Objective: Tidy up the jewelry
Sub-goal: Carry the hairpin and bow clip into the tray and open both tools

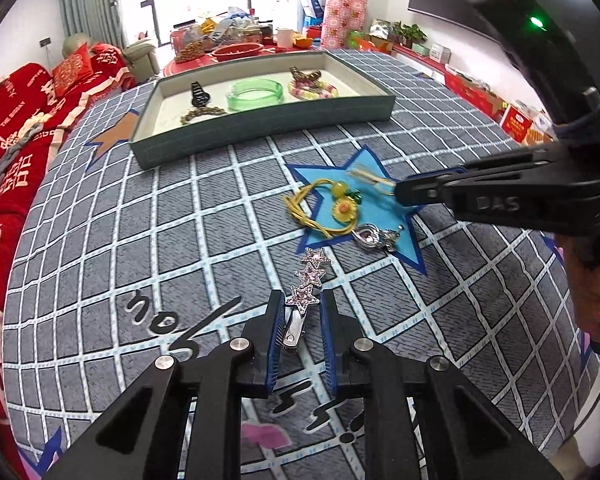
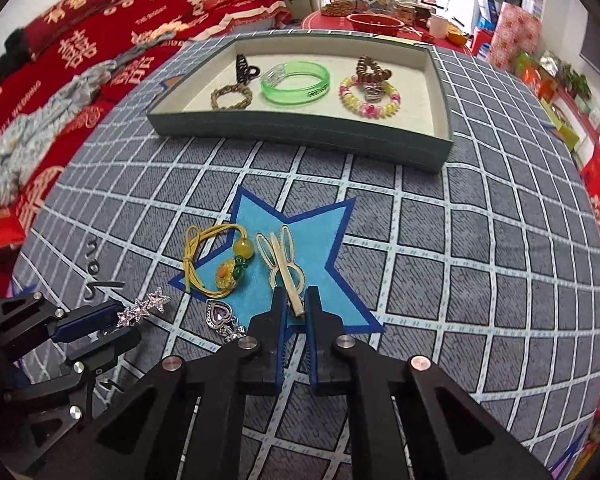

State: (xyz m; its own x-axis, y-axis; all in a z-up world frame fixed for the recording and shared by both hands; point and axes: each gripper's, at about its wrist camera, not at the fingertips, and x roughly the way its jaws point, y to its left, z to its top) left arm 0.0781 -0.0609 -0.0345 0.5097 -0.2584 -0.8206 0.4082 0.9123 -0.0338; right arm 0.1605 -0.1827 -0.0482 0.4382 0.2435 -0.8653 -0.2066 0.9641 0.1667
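Observation:
A hair clip with three sparkly stars (image 1: 309,280) lies on the grey checked cloth. My left gripper (image 1: 302,302) is shut on its metal end, also seen from the side (image 2: 112,330). A cream bunny-shaped hair clip (image 2: 282,258) lies on the blue star patch (image 2: 320,232), and my right gripper (image 2: 295,294) is shut on its near end. In the left wrist view the right gripper (image 1: 398,194) reaches in from the right onto that bunny clip (image 1: 370,178). Between the grippers lie a yellow cord bracelet with a flower bead (image 2: 216,264) and a silver heart pendant (image 2: 219,314).
A grey-green tray (image 2: 300,130) stands farther back, holding a black claw clip (image 2: 244,66), a green bangle (image 2: 296,82), a braided bracelet (image 2: 231,96), a beaded bracelet (image 2: 370,96) and a brown spiral tie. A red sofa (image 2: 60,60) runs along the left.

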